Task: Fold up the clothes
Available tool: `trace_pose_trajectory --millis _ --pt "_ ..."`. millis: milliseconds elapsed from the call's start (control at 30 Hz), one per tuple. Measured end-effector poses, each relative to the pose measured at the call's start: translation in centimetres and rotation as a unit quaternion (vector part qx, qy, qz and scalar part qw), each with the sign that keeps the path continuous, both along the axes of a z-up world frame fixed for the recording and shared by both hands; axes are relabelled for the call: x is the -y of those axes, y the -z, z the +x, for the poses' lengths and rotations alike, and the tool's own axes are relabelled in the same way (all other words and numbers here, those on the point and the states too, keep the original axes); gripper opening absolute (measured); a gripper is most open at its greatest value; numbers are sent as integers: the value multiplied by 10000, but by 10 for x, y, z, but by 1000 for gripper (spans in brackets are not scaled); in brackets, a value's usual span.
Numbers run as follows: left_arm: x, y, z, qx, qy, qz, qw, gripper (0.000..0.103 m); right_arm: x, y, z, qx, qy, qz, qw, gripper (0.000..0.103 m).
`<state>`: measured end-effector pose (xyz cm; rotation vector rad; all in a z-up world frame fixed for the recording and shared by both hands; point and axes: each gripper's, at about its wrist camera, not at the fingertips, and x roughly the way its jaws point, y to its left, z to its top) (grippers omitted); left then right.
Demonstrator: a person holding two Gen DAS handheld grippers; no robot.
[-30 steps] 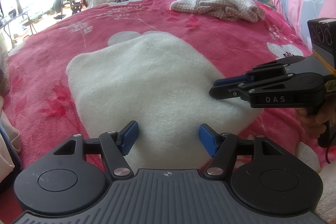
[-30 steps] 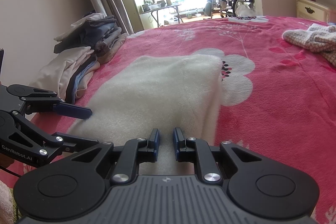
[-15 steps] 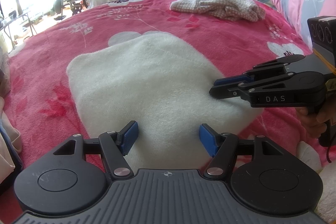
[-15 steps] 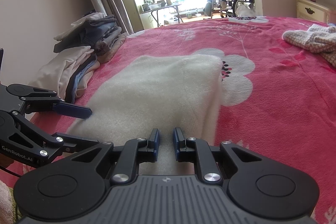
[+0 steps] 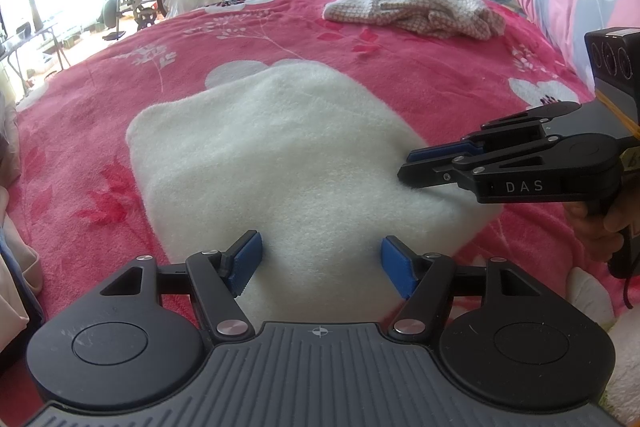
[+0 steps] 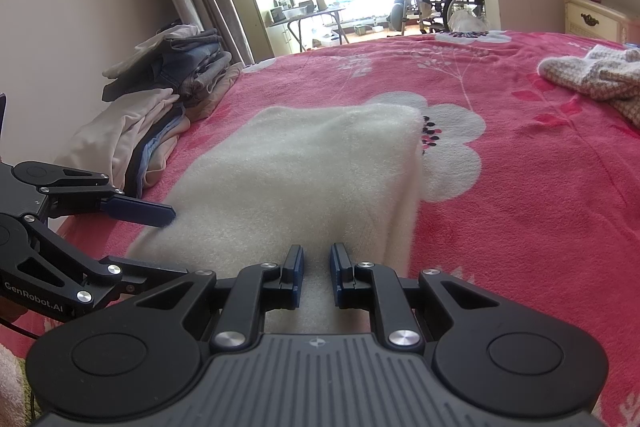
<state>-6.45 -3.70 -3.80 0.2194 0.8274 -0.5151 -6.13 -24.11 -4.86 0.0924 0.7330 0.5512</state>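
**Mia:** Where is the fluffy white folded garment [image 5: 288, 163]?

**Ben:** It lies flat on the bed with the pink flowered blanket [image 5: 400, 67], close to the near edge where the person stands. It is well apart from the crumpled checked cloth [image 5: 416, 9] far up the bed.

**Mia:** What is the left gripper [image 5: 320, 263] doing?

**Ben:** Its two blue pads stand wide apart. They hang over the near edge of the white garment. Nothing is pinched between them.

**Mia:** And the right gripper [image 6: 316, 271]?

**Ben:** Its pads are almost together, with only a thin gap. In the left view its tips sit on the right edge of the garment. White fluff shows in the gap, but I cannot tell if it has really pinched any.

**Mia:** Which way does the garment run?

**Ben:** From the right gripper, its long way runs straight ahead, away from the fingers, toward the stack of folded clothes [image 6: 168, 99] at the side edge of the bed. From the left gripper, it spreads out just ahead, and the far edge is well away.

**Mia:** Which hand is nearer?

**Ben:** Both are right at it. The left one is at the near edge and the right one at the right edge. I think the next fold, or a lift to the stack, needs the left pads to close on that near edge first.
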Motion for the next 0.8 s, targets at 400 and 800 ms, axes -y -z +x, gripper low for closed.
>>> trace_pose_trajectory --millis 400,800 --pt "1 0 0 11 17 23 10000 69 0 0 0 2 2 4 10000 16" --pt "1 1 0 23 37 51 10000 69 -3 -2 1 -7 -39 -106 9999 16"
